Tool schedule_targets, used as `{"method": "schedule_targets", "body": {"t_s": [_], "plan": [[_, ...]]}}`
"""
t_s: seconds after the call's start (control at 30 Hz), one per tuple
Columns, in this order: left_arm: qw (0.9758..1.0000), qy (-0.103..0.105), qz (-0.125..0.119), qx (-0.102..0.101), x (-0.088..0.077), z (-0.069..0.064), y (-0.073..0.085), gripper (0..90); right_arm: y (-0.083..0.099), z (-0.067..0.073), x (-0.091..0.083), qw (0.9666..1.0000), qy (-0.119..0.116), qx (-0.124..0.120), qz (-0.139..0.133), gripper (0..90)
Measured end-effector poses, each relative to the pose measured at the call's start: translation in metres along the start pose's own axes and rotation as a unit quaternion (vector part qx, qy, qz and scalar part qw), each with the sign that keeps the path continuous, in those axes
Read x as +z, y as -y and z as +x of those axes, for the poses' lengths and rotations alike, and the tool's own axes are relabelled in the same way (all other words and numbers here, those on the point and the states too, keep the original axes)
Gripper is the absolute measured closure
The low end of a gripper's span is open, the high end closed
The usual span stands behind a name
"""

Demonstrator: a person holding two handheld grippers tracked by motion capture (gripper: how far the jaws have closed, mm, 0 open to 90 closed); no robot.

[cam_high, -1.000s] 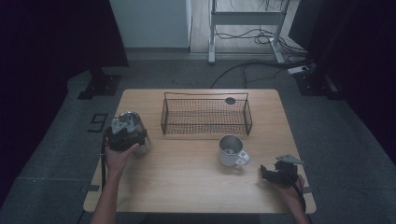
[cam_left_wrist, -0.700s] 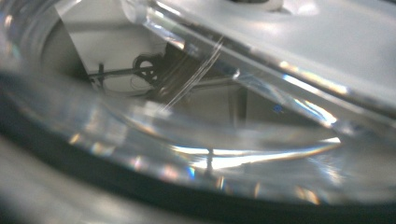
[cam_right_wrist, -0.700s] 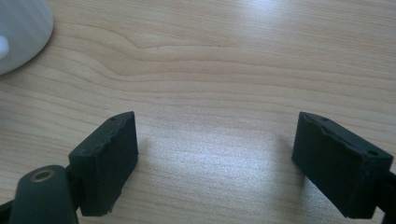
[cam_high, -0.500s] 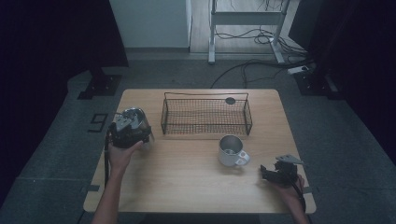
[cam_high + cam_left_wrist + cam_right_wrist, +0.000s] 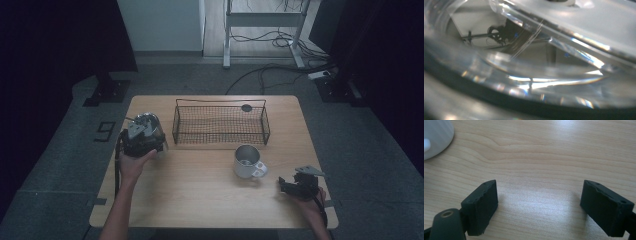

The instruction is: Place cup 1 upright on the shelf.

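The left gripper (image 5: pixel 143 134) holds a clear glass (image 5: pixel 148 121) tight, lifted just off the table (image 5: pixel 200 200) by the left end of the wire basket (image 5: pixel 221 123). The right gripper (image 5: pixel 292 186) rests low, in front of the basket and to its right, with jaws apart and nothing between them. A white mug (image 5: pixel 247 162) stands just in front of the basket.

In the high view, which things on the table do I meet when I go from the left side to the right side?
Left hand-held gripper holding a clear glass jar → black wire basket → white mug → right hand-held gripper, its jaws apart and empty.
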State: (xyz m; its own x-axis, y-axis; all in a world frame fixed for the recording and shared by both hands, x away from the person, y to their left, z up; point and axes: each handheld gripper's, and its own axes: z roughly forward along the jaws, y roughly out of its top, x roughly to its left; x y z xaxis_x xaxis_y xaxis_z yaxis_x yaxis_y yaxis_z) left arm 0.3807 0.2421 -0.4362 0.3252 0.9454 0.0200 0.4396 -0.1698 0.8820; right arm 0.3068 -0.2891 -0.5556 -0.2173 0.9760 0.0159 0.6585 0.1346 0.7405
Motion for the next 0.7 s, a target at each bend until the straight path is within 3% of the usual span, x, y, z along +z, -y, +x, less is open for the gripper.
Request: {"method": "schedule_targets", "body": {"t_s": [0.7], "plan": [[0.9998,0.01,-0.005,0.016,-0.005,-0.013,-0.015,4.0,0.0,0.0,0.0,1.0,0.0,0.0,0.0,14.1]]}}
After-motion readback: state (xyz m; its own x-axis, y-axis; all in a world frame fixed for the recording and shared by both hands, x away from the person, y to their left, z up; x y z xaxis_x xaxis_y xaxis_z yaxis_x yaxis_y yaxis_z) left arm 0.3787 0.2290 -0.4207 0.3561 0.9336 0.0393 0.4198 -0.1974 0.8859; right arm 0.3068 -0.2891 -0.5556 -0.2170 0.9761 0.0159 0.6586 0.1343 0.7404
